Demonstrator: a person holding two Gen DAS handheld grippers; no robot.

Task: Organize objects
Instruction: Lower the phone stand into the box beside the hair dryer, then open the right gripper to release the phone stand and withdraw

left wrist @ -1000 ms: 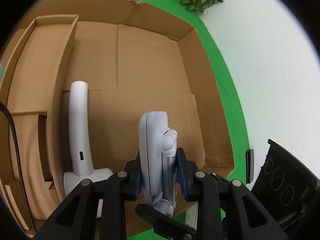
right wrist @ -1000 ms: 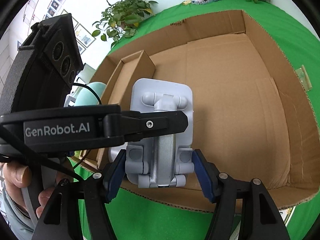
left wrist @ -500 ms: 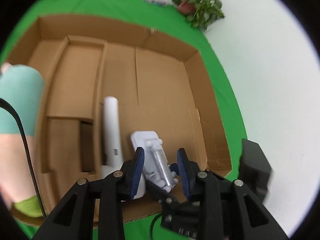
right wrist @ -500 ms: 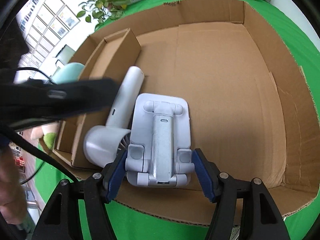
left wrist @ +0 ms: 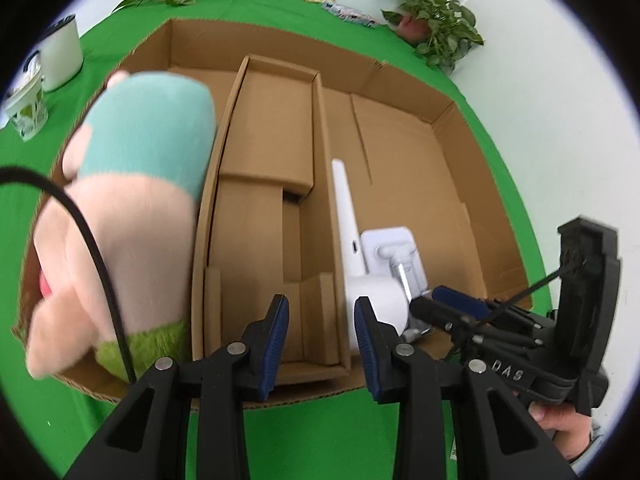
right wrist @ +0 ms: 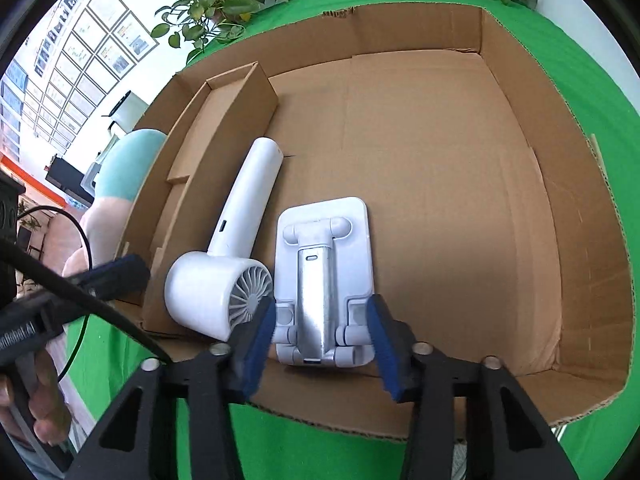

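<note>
While the right gripper (right wrist: 320, 312) has its jaws just closing, the phone stand (right wrist: 324, 276) sits between them. Both blue pads appear to rest against the sides of its hinged lower end, so I read this as a narrow grip on the stand.

Left gripper (left wrist: 320, 320): a narrow gap between the pads, nothing in it. It hangs over the near edge of the cardboard box (right wrist: 560, 240).

Location: the stand lies flat on the box floor in the large right-hand compartment, close to the near wall. It is just beside the round head of the white handheld fan (right wrist: 224, 280); I cannot tell whether the two touch. The cardboard divider (right wrist: 224, 120) lies left of the fan, and a plush toy (left wrist: 132, 184) is beyond that.

Appearance: a pale grey-white plate with rounded corners. A brushed silver arm is folded down its middle, with white hinge barrels at the top and at the lower end.

Handling (judgement):
- Probably light and stiff, made of hard plastic and metal.
- The surfaces look smooth, so it may slip in a loose pinch.
- The folding arm could swing open if lifted by the arm alone.
- The best hold is across the plate's two straight side edges, near the lower hinges, where the pads now sit.
- It looks sturdy rather than fragile, though dragging it could nudge the fan.
</note>
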